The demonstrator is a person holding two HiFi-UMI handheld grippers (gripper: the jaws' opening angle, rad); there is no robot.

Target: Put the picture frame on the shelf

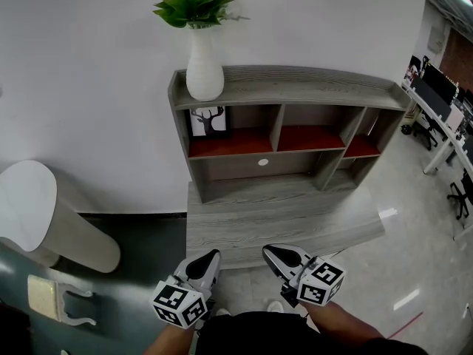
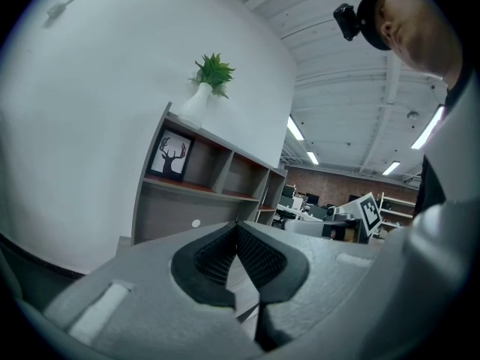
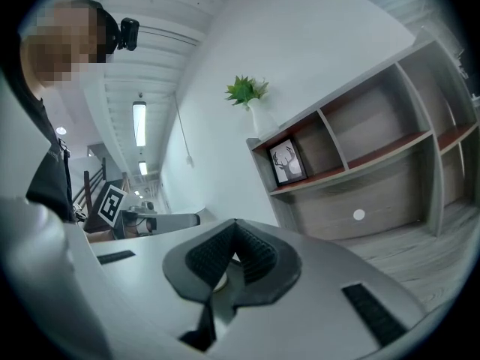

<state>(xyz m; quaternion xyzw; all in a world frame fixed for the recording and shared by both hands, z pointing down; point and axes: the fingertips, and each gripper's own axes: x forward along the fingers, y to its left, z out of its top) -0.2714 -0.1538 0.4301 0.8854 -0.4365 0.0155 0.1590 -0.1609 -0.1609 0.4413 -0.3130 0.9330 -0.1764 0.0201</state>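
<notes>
Picture frame [image 1: 208,120] is in neither gripper. Nearest, at the bottom of the head view, the left gripper [image 1: 212,255] and the right gripper [image 1: 272,253] hang side by side just short of the desk's [image 1: 281,213] near edge, both pointing toward the far wall. In the left gripper view the fingers [image 2: 214,259] meet at their tips with nothing between them, and the right gripper view shows its fingers [image 3: 259,255] closed and empty in the same way. Beyond them the grey wood-grain desk top lies bare as far as the shelf [image 1: 295,87], which stands along its far side against the white wall. The frame, holding a black deer head on white, stands in the shelf's upper left compartment on a red-brown board, close to the left wall of that compartment. It seems to lean slightly back, though the view is too small to be sure. On the shelf's top board, above the frame, stands a white vase [image 1: 205,69] with a green plant [image 1: 196,2].
</notes>
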